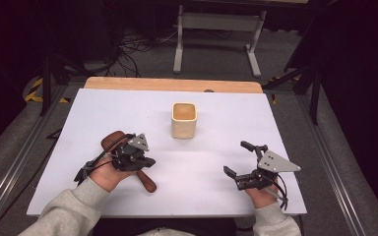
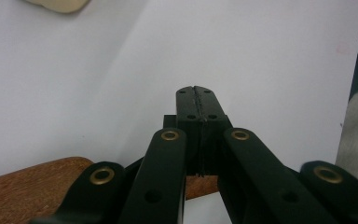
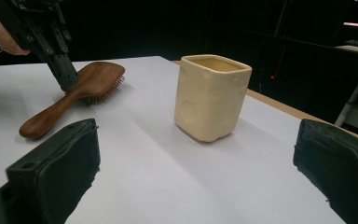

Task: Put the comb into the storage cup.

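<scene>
A wooden paddle hairbrush (image 1: 128, 160) lies flat, bristles down, on the white worktop (image 1: 216, 167), near its front left area. Its long axis runs on a slant in the high view: the broad head (image 1: 112, 140) points away and to the left, the handle end (image 1: 148, 185) points toward the person and to the right. The left hand-held gripper (image 1: 133, 158) sits directly over the brush where the handle meets the head, and in the right gripper view its jaws come down onto that narrow neck (image 3: 72, 88). In the left gripper view the jaws are pressed fully together, with the brown wood (image 2: 23, 189) just beneath and behind them; whether they pinch the handle or only rest on it cannot be told. The right hand-held gripper (image 1: 238, 162) rests well apart at the front right, jaws wide open and empty. A cream square cup (image 1: 184, 119) stands upright beyond both, near the worktop's middle. The left hand is clearly nearer the brush.
</scene>
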`<state>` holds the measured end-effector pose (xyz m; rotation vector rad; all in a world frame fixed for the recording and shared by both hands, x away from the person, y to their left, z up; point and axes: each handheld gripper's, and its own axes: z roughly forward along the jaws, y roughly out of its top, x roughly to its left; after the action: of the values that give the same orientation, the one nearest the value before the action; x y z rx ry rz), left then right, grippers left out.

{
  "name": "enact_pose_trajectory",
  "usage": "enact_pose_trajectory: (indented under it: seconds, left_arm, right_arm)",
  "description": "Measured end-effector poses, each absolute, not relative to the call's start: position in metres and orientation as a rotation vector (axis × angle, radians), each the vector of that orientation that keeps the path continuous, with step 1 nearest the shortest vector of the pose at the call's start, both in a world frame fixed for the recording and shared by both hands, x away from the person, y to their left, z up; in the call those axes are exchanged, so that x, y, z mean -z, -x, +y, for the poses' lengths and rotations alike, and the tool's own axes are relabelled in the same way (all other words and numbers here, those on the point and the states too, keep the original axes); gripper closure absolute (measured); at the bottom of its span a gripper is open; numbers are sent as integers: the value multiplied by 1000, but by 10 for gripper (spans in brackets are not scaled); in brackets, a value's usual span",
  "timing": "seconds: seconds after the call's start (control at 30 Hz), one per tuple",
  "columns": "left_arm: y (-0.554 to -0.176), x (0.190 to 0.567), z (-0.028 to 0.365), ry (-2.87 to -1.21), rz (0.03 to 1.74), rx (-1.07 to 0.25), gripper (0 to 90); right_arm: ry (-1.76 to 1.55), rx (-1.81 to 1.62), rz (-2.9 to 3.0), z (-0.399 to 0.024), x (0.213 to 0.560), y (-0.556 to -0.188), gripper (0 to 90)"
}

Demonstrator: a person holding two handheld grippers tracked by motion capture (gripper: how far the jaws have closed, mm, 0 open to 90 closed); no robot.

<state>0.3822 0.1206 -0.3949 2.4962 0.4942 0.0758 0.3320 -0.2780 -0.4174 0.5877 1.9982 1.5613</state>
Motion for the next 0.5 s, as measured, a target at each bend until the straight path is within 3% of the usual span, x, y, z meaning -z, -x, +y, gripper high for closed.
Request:
enact_pose_trajectory:
  seconds: [0.5]
  left_arm:
    - [-387,407,104,-2703,492,-28,900]
  right_arm:
    - [-584,-1558,2009,-277,418,-332,10]
